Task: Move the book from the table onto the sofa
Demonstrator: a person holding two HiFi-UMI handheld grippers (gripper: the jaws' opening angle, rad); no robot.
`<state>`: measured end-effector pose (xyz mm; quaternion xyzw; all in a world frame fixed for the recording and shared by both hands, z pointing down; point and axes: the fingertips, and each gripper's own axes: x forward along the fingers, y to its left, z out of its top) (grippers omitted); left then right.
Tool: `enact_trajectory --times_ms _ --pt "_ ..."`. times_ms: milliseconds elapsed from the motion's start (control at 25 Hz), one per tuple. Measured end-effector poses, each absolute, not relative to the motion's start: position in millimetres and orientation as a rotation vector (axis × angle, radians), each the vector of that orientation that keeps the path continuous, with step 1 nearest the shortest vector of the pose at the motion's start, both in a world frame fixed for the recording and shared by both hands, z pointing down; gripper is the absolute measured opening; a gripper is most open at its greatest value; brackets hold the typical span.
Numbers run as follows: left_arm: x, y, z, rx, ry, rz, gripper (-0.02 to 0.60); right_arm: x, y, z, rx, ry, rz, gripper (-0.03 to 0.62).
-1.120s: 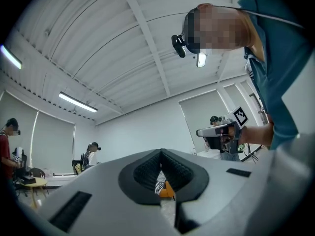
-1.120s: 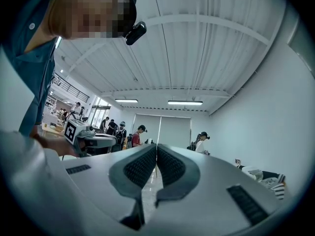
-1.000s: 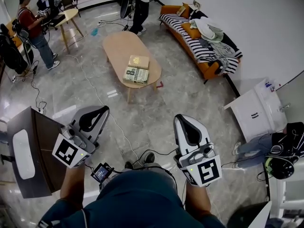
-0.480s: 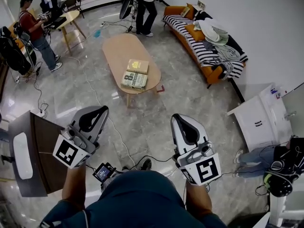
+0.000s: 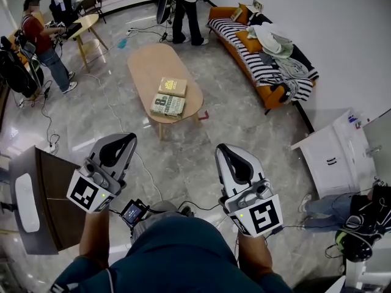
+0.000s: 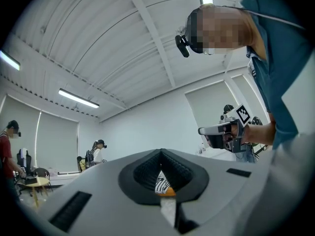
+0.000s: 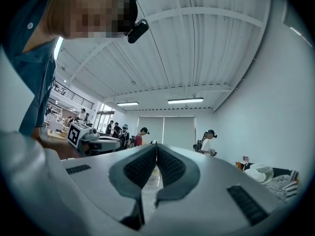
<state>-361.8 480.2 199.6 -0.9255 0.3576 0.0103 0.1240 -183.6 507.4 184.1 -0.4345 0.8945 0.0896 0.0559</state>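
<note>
Two books lie side by side on the oval wooden table [image 5: 146, 57] ahead: a tan one [image 5: 173, 86] and one with large dark print [image 5: 168, 105], near the table's near end. The orange sofa [image 5: 273, 93] with a striped cover and a heap of clothes stands against the right wall. My left gripper [image 5: 124, 141] and right gripper [image 5: 223, 151] are held out low in front of me, well short of the table, both shut and empty. The left gripper view shows its jaws [image 6: 161, 155] pressed together, and so does the right gripper view [image 7: 156, 147].
A dark desk [image 5: 52, 182] stands close at my left and a white cabinet [image 5: 333, 145] at my right. Cables trail across the marble floor [image 5: 116, 112]. One person [image 5: 41, 38] stands by a small table far left, another [image 5: 186, 11] beyond the oval table.
I have walked toward the table: it and the books sit lower and further left in the head view. Both grippers came along, still shut.
</note>
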Motion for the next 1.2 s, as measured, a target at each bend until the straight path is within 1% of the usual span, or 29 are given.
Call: enact_trajectory --times_ms 240,480,840,1200 --pt "-368.4 462.3 201.1 -2.705 1.047 0.025 0.005 -188.4 488.3 191.4 -1.327 2.722 0.236 0.015" --pt "-394.0 426.3 209.9 -2.744 1.065 0.021 0.005 -211.4 454.5 192.7 -1.352 2.736 0.219 0.015" --pt "-429.6 363.8 206.2 -2.780 0.975 0.035 0.005 -251.7 399.7 192.1 -1.448 2.703 0.209 0.015" --pt "-447.7 320.4 209.3 -2.801 0.964 0.038 0.005 -266.4 361.0 196.2 -1.491 2.710 0.191 0.015"
